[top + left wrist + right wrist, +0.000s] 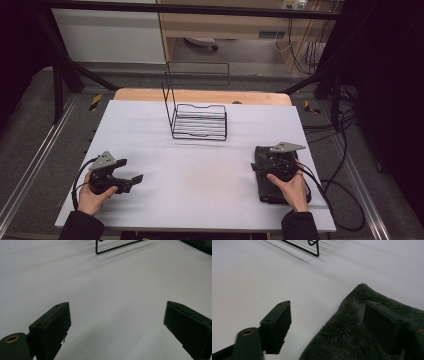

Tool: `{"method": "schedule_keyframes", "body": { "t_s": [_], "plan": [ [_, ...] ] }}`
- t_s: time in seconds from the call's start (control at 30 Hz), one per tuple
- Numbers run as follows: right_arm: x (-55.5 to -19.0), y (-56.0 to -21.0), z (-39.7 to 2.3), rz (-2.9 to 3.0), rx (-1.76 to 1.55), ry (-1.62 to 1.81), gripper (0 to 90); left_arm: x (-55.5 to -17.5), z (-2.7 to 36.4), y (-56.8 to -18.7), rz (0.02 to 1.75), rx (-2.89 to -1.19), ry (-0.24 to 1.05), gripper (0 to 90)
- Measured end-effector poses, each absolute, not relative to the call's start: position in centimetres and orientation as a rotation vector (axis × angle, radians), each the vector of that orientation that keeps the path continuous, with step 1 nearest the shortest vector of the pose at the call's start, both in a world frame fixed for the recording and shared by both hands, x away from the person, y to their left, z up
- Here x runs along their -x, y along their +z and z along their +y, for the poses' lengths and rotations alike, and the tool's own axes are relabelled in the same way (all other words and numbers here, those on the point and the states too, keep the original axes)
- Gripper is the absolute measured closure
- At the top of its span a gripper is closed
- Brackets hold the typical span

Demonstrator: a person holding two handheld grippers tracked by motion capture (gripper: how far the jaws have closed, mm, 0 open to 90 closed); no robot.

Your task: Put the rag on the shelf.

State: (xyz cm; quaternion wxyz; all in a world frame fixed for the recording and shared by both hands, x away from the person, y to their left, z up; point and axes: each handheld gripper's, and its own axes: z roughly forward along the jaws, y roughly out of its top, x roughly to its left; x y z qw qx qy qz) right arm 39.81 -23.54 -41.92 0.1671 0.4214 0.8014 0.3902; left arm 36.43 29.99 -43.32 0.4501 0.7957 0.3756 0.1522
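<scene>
— Fingers [51,330] of the left gripper [131,176]: spread wide, nothing between, only bare white table [200,185] under them. Held low near the table's left front part by the left hand [95,196].

— And on the right gripper [263,161]?

— Also spread wide. One finger [277,326] over bare table, the other [384,325] over the dark fleecy cloth [352,340]. Whether touching the pile or just above it: cannot tell. Nothing clamped.

— Location of the cloth?

— Lying folded at the table's right front part, under the right gripper and the right hand [290,190]; one rounded corner pointing up the table in the right gripper view.

— Anything else on the table?

— Black wire rack [199,121], standing at the middle toward the far edge, well apart from both grippers; tall wire back on its left side. Corner of it seen at the top of both gripper views.

— Cables?

— Trailing from each gripper toward the table's near edge.
</scene>
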Motion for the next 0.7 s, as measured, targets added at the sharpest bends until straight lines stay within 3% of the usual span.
{"method": "schedule_keyframes", "body": {
  "t_s": [0.13, 0.7],
  "plan": [
    [-40.3, -42.7, -23.2, 2.292, -1.215, 1.061, 43.6, -36.4, 30.0, -43.4, 0.93, -1.967, 0.373, 7.7],
    [-39.9, -44.5, -22.1, 2.249, -1.19, 0.833, 71.6, -36.4, 29.9, -43.5, 0.93, -1.979, 0.372, 8.9]
  ]
}}
